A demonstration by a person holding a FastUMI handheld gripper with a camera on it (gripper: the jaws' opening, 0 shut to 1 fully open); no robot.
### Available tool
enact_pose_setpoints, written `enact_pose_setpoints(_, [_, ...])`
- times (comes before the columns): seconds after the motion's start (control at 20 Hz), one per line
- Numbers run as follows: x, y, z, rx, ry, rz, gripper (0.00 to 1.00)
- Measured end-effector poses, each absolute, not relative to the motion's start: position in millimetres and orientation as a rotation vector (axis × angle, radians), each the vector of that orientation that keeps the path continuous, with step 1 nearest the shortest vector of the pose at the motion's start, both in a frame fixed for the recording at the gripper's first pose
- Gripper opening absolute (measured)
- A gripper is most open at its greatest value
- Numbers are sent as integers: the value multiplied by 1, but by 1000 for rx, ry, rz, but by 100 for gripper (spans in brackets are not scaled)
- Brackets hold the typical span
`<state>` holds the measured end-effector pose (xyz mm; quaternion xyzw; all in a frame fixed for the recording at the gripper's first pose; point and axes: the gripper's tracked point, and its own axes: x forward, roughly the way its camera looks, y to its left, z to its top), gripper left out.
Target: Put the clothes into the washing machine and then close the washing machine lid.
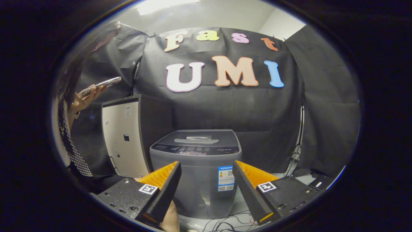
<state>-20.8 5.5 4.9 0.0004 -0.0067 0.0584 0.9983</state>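
Note:
A grey top-loading washing machine [196, 167] stands on the floor beyond my fingers, against the black cloth wall. Its lid [197, 139] lies flat and shut, with a pale handle on top and a control strip along the front. My gripper [206, 169] is open, held some way back from the machine, with nothing between its two orange-and-black fingers [167, 185]. The machine's front shows in the gap between them.
A tall cabinet [124, 138] with a pale door stands just left of the machine. A person stands further left, a hand [84, 98] holding up a phone. Loose cables [231, 222] lie on the floor at the machine's base. A light stand [297, 148] leans right of it.

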Motion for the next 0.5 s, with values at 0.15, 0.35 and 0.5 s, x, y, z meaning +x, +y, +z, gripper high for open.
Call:
enact_pose_setpoints(0.15, [-22,6,5,1,-14,117,97])
enact_pose_setpoints(0.35, [-21,6,6,1,-14,117,97])
enact_pose_setpoints(0.5, [-21,6,5,1,-13,117,97])
